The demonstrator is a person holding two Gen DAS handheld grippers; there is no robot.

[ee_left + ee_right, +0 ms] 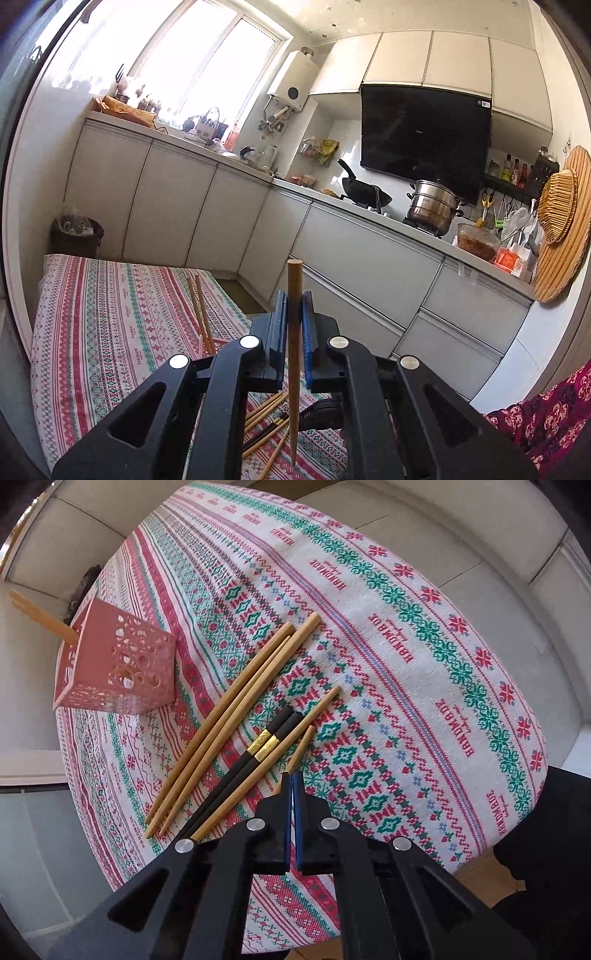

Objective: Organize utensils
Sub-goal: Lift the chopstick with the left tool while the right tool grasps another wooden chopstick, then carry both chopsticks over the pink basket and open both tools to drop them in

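My left gripper (294, 299) is shut on one wooden chopstick (294, 277), which it holds upright above the table. My right gripper (293, 775) points down at the patterned tablecloth (406, 646) with its jaws shut and nothing visible between them. A wooden chopstick (302, 744) lies just beyond its tips and runs under the left finger. Beside it lie another wooden chopstick (314, 710), a black pair with gold bands (273, 731) and three more wooden ones (229, 716). A pink perforated holder (122, 664) at the left has wooden chopsticks (40, 616) standing in it.
Grey kitchen cabinets and a counter (369, 254) run behind the table, with a wok (364, 188) and a steel pot (434, 208) on the stove. A dark bin (75, 236) stands at the far left. The table's edge (532, 716) curves close on the right.
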